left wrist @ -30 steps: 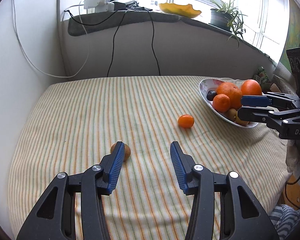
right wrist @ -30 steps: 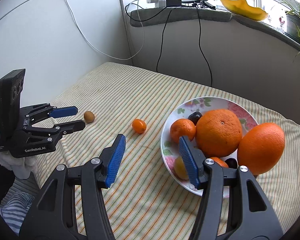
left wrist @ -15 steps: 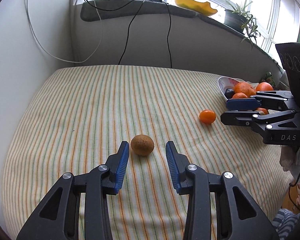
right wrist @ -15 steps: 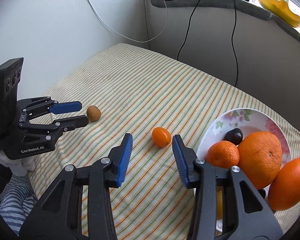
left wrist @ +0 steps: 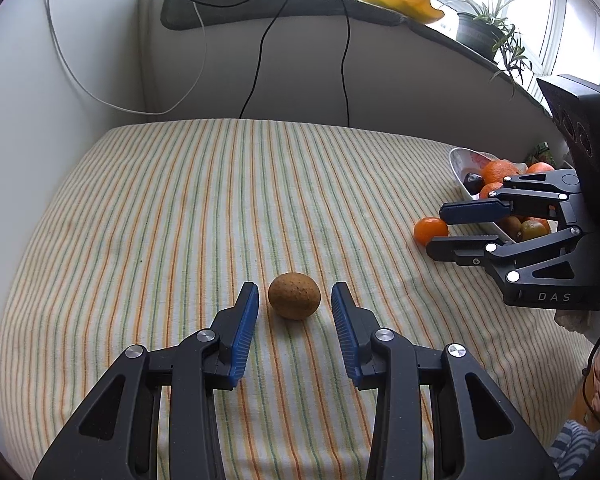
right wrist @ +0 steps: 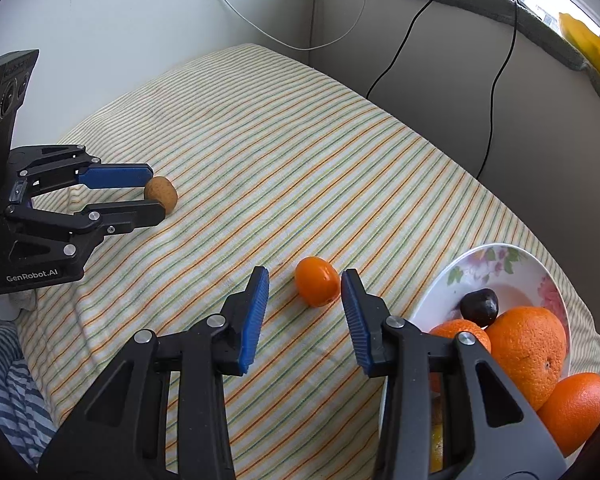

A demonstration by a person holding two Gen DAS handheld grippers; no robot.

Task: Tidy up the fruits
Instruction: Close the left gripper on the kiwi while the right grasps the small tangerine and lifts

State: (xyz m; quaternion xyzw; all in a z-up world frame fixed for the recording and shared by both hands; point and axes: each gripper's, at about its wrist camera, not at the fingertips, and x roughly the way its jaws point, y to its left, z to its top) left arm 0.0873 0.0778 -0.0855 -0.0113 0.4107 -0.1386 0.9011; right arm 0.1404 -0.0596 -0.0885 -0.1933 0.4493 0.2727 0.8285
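Two loose fruits out on the striped cloth (left wrist: 180, 208) of the desk, each bracketed by its own claw, apparently for a paired pickup. Left claw (left wrist: 295, 300) narrowed around the brown kiwi (left wrist: 294, 295), blue pads either side with a sliver of cloth visible on both flanks: no contact yet, nothing held. Right claw (right wrist: 305, 286) likewise set astride the small orange mandarin (right wrist: 317, 286); jaws just been closing, right pad almost at the peel, left pad apart, so not gripping either. Both tilted down at the cloth, probably to get the pads around the widest part of each round fruit and keep it from rolling away. Floral plate (right wrist: 512, 268) at the desk's right side, just beside the mandarin, already loaded with big oranges (right wrist: 530, 344), a tangerine and a dark plum (right wrist: 479, 306); likely destination for the two strays. Soft cloth underneath: some give, some risk of snagging a pad.
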